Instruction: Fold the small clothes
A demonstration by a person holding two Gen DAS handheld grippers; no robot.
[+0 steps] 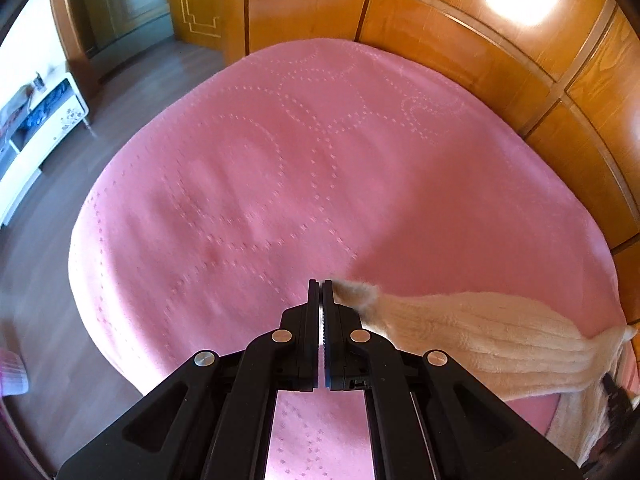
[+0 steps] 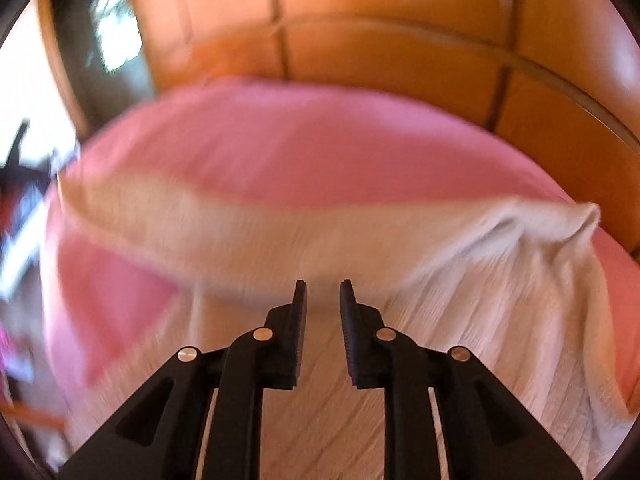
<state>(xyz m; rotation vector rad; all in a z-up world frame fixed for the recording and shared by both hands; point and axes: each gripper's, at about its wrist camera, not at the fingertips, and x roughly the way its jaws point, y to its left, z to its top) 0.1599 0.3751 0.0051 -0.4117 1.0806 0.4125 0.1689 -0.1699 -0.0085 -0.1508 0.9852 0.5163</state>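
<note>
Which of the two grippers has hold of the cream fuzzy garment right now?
The left gripper: it is shut, pinching a corner of the cream fuzzy ribbed garment. The right gripper hangs open above the cloth, gripping nothing.

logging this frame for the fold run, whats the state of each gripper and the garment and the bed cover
left gripper: shut, pinching a corner of the cream garment
right gripper: open, nothing between its fingers, poised over the garment
cream garment: fluffy, ribbed, unfolded, stretched out from the pinched corner, one far corner peaked up
pink bed cover: spread flat, garment on top
</note>
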